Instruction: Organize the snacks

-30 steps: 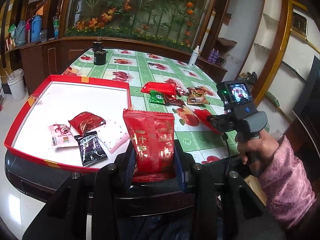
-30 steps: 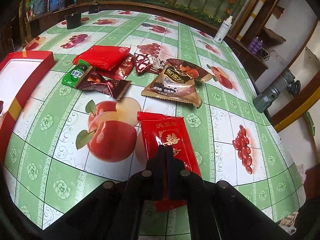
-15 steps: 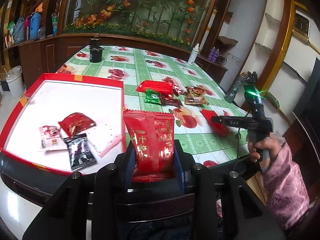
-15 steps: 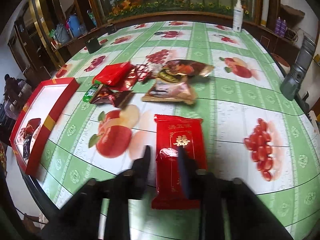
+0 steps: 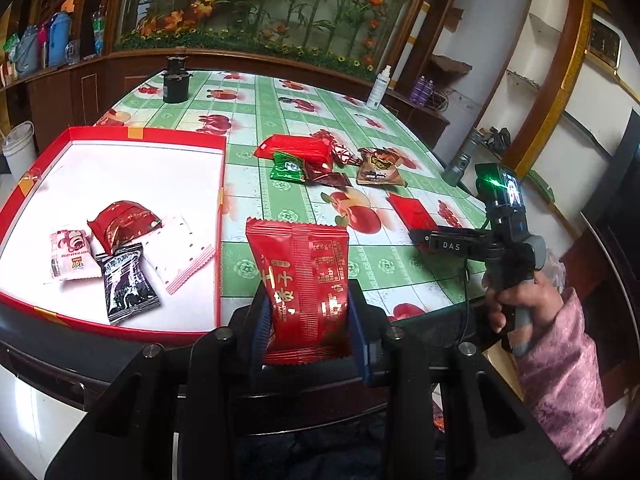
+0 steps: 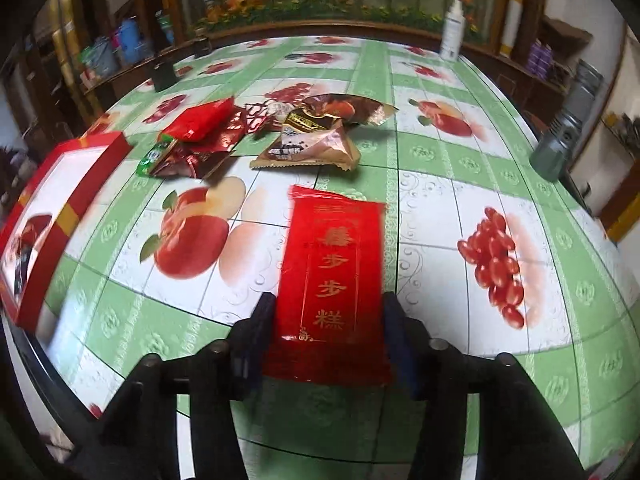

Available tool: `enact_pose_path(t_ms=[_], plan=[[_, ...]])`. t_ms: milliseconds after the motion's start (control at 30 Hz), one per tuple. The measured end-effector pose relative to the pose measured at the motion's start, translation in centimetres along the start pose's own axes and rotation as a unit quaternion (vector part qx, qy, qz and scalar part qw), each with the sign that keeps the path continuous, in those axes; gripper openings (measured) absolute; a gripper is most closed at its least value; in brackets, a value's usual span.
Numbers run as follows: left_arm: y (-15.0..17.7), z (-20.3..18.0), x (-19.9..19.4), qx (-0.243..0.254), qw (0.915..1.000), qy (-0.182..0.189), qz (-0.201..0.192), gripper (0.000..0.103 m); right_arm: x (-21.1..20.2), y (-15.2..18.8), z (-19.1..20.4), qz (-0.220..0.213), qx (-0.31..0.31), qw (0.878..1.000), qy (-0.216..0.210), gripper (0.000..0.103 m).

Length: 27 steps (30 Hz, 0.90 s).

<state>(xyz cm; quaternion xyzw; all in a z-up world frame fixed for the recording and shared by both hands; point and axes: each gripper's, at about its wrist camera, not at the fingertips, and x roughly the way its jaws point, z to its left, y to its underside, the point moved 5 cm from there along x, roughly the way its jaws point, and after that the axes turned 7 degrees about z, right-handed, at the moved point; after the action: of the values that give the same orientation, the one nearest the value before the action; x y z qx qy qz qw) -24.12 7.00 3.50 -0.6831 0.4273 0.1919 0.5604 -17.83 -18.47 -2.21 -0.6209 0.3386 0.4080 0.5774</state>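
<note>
A red packet [image 5: 304, 280] stands upright in the clenched left tool [image 5: 308, 320], held over the near edge of the surface [image 5: 400, 264] and just right of the red tray [image 5: 120, 136]. In that tray, near its front edge, lie four snacks already sorted: a pink packet [image 5: 68, 254], a crumpled red one [image 5: 122, 220], a black one [image 5: 126, 282] and a pale dotted one [image 5: 178, 250].

To the right of the tray, well apart from it, a flat red packet [image 6: 334, 272] with gold lettering lies on the surface between the fingers of the right tool [image 6: 328, 328], whose jaws are opening; the pads stand clear of its sides, so it is released and not gripped. Its long axis runs straight away from the tool, toward the loose pile [image 6: 260, 132] of red, green and brown snacks farther out on the surface.

The tray lies to the left of the held packet and close by, so the left hand looks the nearer one for the next drop. The right hand [image 5: 520, 300], in a pink sleeve [image 5: 560, 380], would have to close across the flat packet's narrow width before carrying it the longer way over to the tray.
</note>
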Motion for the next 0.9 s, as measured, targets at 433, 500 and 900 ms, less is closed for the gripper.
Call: enact_pose_path(t_ms=[433, 500, 900], plan=[[-0.9, 6.6, -1.4, -0.039, 0.9979, -0.051, -0.01, 0.033, -2.3, -0.2, 8.5, 0.036, 0.051, 0.966, -0.251, 0.05], [-1.2, 7.9, -1.4, -0.046, 0.9971, -0.06, -0.009, 0.033, -3.1, -0.5, 11.1, 0.04, 0.041, 0.956, -0.287, 0.05], [-4.1, 13.9, 0.9, -0.064, 0.9918, -0.11, 0.016, 0.033, -4.2, -3.1, 25.0, 0.044, -0.014, 0.938, -0.344, 0.049]])
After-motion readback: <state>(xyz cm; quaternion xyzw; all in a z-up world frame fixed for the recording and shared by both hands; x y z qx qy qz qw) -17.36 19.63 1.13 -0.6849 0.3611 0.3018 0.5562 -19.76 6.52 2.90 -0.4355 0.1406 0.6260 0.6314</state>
